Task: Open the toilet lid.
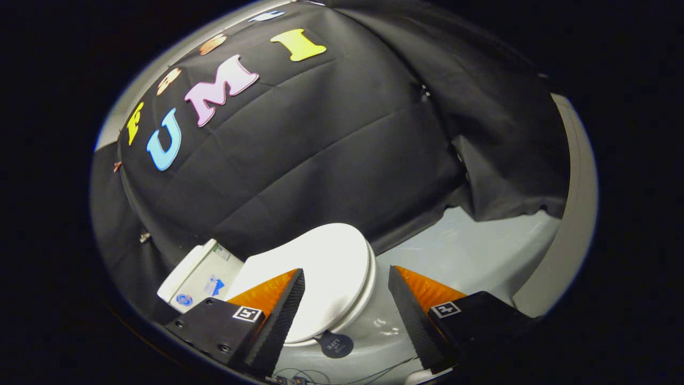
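A white toilet stands ahead of me with its oval lid (pixel 331 272) lying closed and flat on the seat. A small dark round tab (pixel 336 345) sticks out from the lid's near rim, between my fingers. The white tank (pixel 200 275) sits at the lid's far end, beyond the left finger. My gripper (pixel 346 299) is open, held above the lid's near end, with nothing between the fingers. The left finger (pixel 278 310) overlaps the lid in view; the right finger (pixel 414 315) hangs beside its rim, over the floor.
Pale grey floor (pixel 470 251) spreads beyond the right finger, up to a light wall edge (pixel 577 214). Black cloth (pixel 331 139) drapes the booth behind the toilet. Thin cables (pixel 342 377) run across the floor just under the fingers.
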`<state>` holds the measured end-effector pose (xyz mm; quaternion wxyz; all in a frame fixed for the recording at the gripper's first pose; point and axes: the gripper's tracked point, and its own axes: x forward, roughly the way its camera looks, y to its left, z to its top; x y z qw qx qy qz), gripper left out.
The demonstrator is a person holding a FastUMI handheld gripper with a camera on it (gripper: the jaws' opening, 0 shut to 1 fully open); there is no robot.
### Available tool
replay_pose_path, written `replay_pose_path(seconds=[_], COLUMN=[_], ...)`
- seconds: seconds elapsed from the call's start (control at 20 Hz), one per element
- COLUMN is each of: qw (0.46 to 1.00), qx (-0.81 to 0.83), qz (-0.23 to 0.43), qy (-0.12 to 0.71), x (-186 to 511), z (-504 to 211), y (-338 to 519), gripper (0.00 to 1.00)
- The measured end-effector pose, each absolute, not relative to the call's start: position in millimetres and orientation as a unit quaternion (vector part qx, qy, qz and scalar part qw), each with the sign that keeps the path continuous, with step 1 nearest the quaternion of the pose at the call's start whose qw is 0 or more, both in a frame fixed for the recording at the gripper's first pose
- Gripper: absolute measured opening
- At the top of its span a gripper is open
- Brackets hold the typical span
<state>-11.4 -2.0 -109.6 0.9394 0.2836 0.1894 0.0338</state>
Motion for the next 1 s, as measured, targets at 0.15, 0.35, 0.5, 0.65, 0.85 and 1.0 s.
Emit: replay_pose_path(seconds=[0.15, 0.35, 0.5, 0.65, 0.85, 1.0], qw=[0.913, 0.864, 0.858, 0.840, 0.818, 0.798], qx=[0.342, 0.424, 0.429, 0.453, 0.479, 0.509], qz=[0.049, 0.048, 0.059, 0.079, 0.089, 0.089], qy=[0.216, 0.267, 0.278, 0.289, 0.305, 0.311], x=[-18.8, -33.9, -50.0, -60.2, -64.4, -65.5], z=[-128.8, -162.7, -178.1, -183.1, -193.7, -196.0], y=[4.4, 11.1, 8.7, 16.0, 30.1, 32.6], gripper=[0.98, 0.99, 0.99, 0.99, 0.96, 0.91])
